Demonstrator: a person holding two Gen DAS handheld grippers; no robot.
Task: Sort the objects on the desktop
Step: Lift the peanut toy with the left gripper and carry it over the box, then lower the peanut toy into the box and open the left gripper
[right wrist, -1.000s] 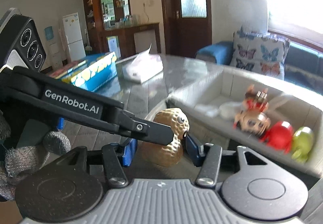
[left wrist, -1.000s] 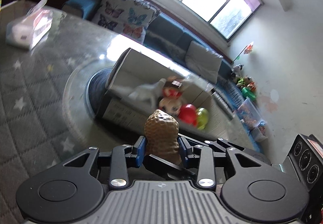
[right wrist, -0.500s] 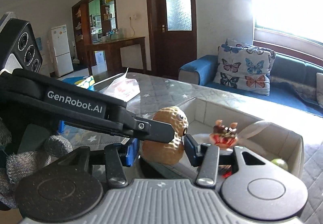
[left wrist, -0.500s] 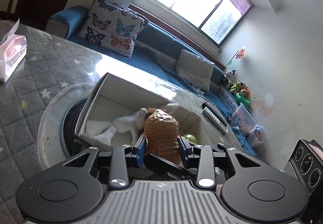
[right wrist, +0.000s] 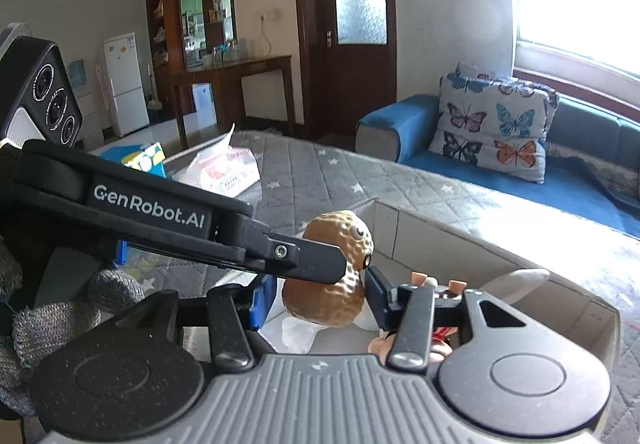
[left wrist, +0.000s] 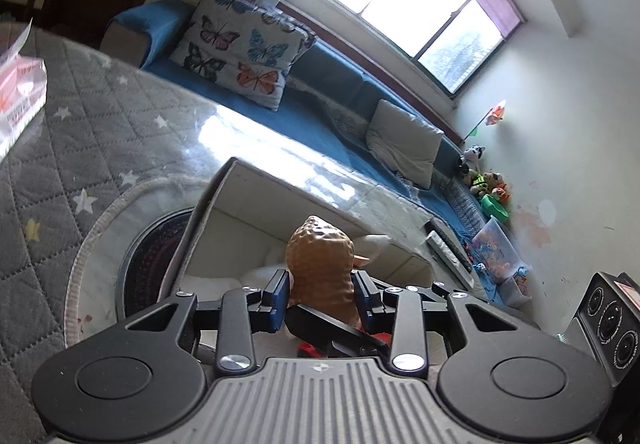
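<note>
A brown peanut-shaped toy with googly eyes (left wrist: 321,260) is held between the blue pads of my left gripper (left wrist: 320,290), above the open white box (left wrist: 224,180). In the right wrist view the same peanut toy (right wrist: 332,276) sits between my right gripper's pads (right wrist: 316,294), with the left gripper's black finger (right wrist: 280,252) lying across it. Whether the right pads press on it I cannot tell. The white box (right wrist: 440,228) holds a small figurine (right wrist: 436,284), a white toy and a red toy (left wrist: 312,350), mostly hidden by the grippers.
The table has a grey quilted star-pattern cover (left wrist: 80,148) under glass. A tissue pack (right wrist: 224,172) and a blue-yellow box (right wrist: 140,158) lie at the far side. A blue sofa with a butterfly cushion (right wrist: 492,128) stands beyond the table.
Both grippers have moved together with the peanut toy up and over the white box; the box's toys now lie under and behind the grippers.
</note>
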